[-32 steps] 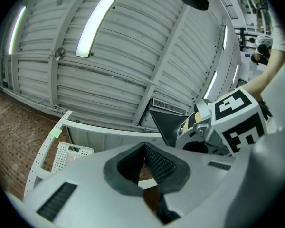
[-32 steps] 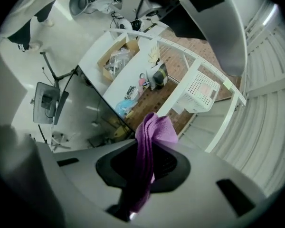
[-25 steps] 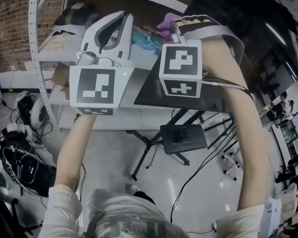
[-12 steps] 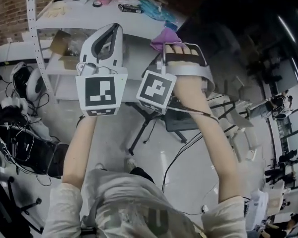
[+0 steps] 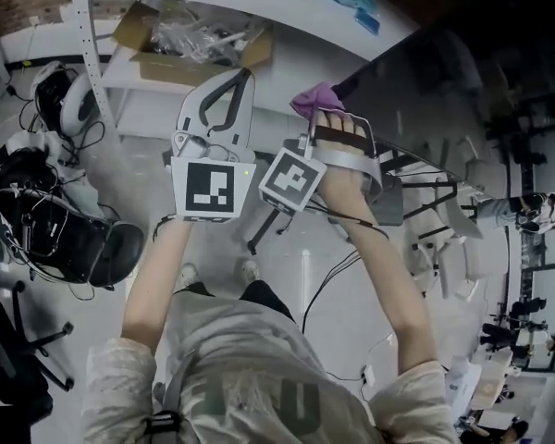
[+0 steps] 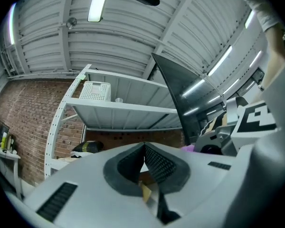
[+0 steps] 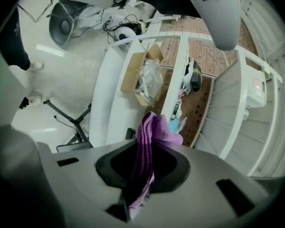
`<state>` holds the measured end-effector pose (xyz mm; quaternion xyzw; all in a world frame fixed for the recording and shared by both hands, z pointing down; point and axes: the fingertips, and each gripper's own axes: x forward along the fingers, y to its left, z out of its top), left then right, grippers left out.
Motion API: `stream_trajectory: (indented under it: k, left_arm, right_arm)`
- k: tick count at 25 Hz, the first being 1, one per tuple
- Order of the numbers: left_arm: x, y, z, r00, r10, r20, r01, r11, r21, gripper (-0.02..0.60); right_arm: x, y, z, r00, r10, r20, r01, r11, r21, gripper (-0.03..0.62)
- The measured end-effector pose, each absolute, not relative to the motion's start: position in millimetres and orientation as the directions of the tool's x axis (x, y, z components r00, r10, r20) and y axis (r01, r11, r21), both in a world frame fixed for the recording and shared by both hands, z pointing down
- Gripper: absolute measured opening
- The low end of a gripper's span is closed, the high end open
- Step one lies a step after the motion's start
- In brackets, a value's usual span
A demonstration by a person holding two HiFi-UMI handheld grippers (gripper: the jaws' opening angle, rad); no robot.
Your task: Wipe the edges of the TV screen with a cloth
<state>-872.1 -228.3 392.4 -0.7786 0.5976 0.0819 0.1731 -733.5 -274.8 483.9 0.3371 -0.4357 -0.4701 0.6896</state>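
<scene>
Shelf (image 5: 296,12) beside TV screen (image 5: 444,86) (apparently close)

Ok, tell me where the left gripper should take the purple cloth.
Probably the bunched tuft of the purple cloth poking past the shut jaws of the right gripper, its only free part. The left gripper sits alongside, so come in from that side.

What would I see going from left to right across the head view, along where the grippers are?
First the black cables and gear on the floor → left gripper → right gripper, shut on the purple cloth → TV screen.
</scene>
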Motion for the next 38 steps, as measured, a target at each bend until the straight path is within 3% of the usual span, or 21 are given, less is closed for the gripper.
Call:
stream_trajectory:
  k: [9, 17, 21, 25, 30, 34, 38]
  left_arm:
    - [-872, -225, 453, 0.263, -0.941, -0.21, -0.963, -0.245, -0.111, 0.015]
    - [-873, -221, 449, 0.228, -0.948, -0.22, -0.972, -0.21, -0.104, 0.015]
    - [-875, -220, 440, 0.213, -0.951, -0.223, -0.975, -0.194, -0.104, 0.015]
    - [-875, -220, 422, 0.207, -0.949, -0.237, -0.977, -0.186, -0.106, 0.015]
    - [-868, -201, 373, 0.197, -0.932, -0.305, -0.98, -0.177, -0.092, 0.015]
    - [-859, -180, 335, 0.223, -0.916, -0.334, -0.974, -0.222, -0.042, 0.015]
    - [-837, -159, 321, 0.255, -0.901, -0.352, -0.965, -0.262, -0.027, 0.015]
  right_arm:
    - [-730, -279, 535, 0.217, -0.917, 0.335, 0.332, 0.392, 0.858, 0.061]
    - [-731, -277, 538, 0.198, -0.914, 0.354, 0.322, 0.402, 0.857, 0.061]
    - [-731, -279, 541, 0.17, -0.905, 0.391, 0.246, 0.423, 0.872, 0.061]
    - [-738, -271, 529, 0.071, -0.899, 0.431, 0.075, 0.436, 0.897, 0.061]
    - [-764, -237, 478, -0.207, -0.89, 0.407, -0.19, 0.445, 0.875, 0.061]
    - [-759, -203, 401, -0.396, -0.893, 0.211, -0.527, 0.41, 0.745, 0.061]
    - [-719, -171, 341, -0.476, -0.876, -0.082, -0.807, 0.398, 0.436, 0.061]
